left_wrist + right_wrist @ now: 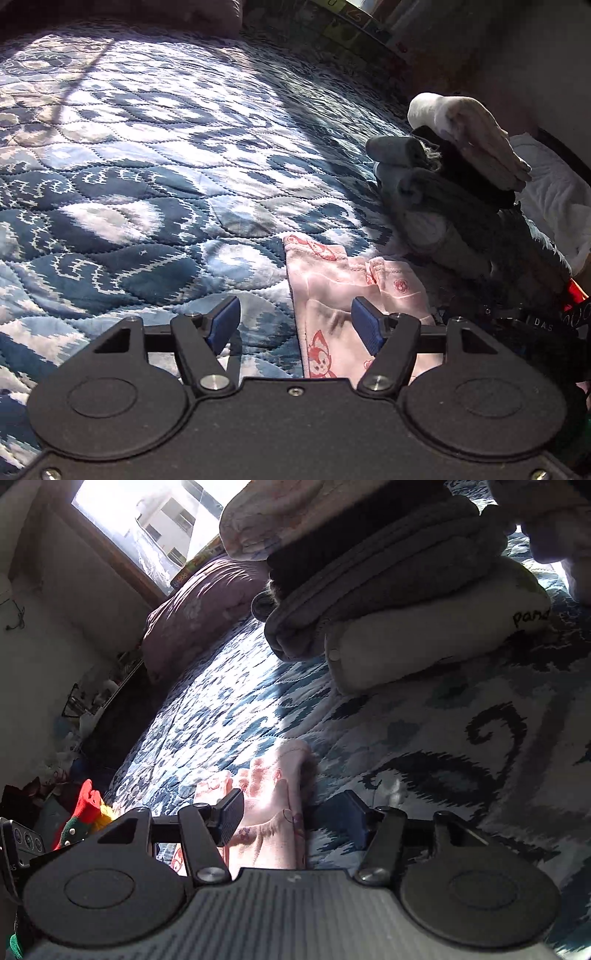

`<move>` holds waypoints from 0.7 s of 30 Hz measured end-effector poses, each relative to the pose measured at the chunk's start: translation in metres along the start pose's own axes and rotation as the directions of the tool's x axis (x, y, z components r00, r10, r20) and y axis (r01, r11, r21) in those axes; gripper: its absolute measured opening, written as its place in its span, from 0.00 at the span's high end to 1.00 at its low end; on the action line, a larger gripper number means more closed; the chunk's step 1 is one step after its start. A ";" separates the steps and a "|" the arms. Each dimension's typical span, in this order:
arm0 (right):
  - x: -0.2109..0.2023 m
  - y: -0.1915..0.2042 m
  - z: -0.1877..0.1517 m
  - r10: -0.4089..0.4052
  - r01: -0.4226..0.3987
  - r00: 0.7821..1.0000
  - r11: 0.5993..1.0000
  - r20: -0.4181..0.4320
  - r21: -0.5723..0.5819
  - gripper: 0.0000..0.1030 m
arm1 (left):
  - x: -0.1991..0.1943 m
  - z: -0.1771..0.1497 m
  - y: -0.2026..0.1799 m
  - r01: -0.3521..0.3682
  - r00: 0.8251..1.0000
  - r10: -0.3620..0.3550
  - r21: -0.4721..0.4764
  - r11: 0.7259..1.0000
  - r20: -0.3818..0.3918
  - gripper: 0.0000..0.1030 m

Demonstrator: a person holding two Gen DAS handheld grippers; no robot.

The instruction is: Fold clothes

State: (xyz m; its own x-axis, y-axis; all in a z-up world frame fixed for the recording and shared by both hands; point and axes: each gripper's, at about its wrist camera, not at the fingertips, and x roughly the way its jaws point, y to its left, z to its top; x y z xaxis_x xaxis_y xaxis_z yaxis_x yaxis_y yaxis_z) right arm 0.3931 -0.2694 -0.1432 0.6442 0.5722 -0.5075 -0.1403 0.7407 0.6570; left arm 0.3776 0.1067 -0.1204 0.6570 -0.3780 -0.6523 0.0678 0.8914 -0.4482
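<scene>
One blue patterned quilt (147,155) covers the bed, one stack of folded clothes (443,177) sits on it, and one pink printed garment (332,295) lies flat nearby. Left gripper (295,325) and right gripper (291,819) both gape wide, holding nothing.

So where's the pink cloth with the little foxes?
The pink cloth lies flat on the blue quilt, just ahead of the open left tongs, beside the pile of folded clothes.

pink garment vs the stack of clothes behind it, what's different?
The pink garment lies flat in one layer with red cartoon prints; the stack of clothes is piled high, folded, mostly grey and dark with a pale piece on top. Both rest on the blue patterned quilt.
</scene>
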 end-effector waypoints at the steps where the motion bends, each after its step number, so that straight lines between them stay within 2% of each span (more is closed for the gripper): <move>1: -0.011 -0.003 -0.007 0.001 -0.001 1.000 1.000 0.000 0.023 0.37 | -0.007 -0.003 0.001 -0.011 1.000 0.011 -0.015 1.000 -0.001 0.24; 3: -0.033 -0.005 -0.023 -0.004 0.004 1.000 0.999 -0.003 0.035 0.35 | -0.020 -0.011 0.003 -0.038 0.999 0.038 -0.043 0.998 -0.005 0.14; 4: -0.043 -0.004 -0.032 0.001 -0.001 1.000 0.999 0.001 0.041 0.33 | -0.028 -0.015 -0.003 -0.075 0.997 0.075 -0.045 0.996 -0.007 0.09; 6: -0.065 -0.002 -0.051 0.013 -0.014 1.000 0.999 0.009 0.053 0.27 | -0.041 -0.025 -0.013 -0.126 0.992 0.126 -0.010 0.992 0.006 0.07; 10: -0.099 -0.001 -0.094 0.023 -0.026 0.999 0.998 0.048 0.062 0.23 | -0.080 -0.053 -0.042 -0.172 0.980 0.155 0.139 0.975 0.127 0.05; 12: -0.106 -0.005 -0.110 0.023 -0.028 0.997 0.997 0.069 0.078 0.22 | -0.089 -0.065 -0.048 -0.128 0.986 0.110 0.142 0.982 0.127 0.05; 13: -0.108 -0.008 -0.117 0.024 -0.030 0.996 0.996 0.081 0.083 0.22 | -0.091 -0.068 -0.051 -0.114 0.989 0.098 0.141 0.983 0.113 0.05; 15: -0.110 -0.009 -0.126 0.027 -0.034 0.994 0.998 0.110 0.059 0.22 | -0.083 -0.066 -0.059 -0.146 0.989 0.140 0.169 0.975 0.046 0.05; 16: -0.110 -0.007 -0.127 0.022 -0.026 0.993 0.999 0.112 0.039 0.22 | -0.080 -0.065 -0.063 -0.176 0.984 0.169 0.184 0.967 0.052 0.05; 21: -0.105 -0.003 -0.122 -0.014 0.018 0.987 0.999 0.157 -0.030 0.20 | -0.051 -0.046 -0.076 -0.187 0.982 0.179 0.206 0.960 0.061 0.06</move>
State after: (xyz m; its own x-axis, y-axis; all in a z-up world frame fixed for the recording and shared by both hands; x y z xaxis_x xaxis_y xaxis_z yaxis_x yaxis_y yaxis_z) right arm 0.2341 -0.2888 -0.1597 0.7562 0.4997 -0.4225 -0.1506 0.7613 0.6307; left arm 0.3047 0.0468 -0.0813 0.7030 -0.1968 -0.6834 0.0970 0.9785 -0.1820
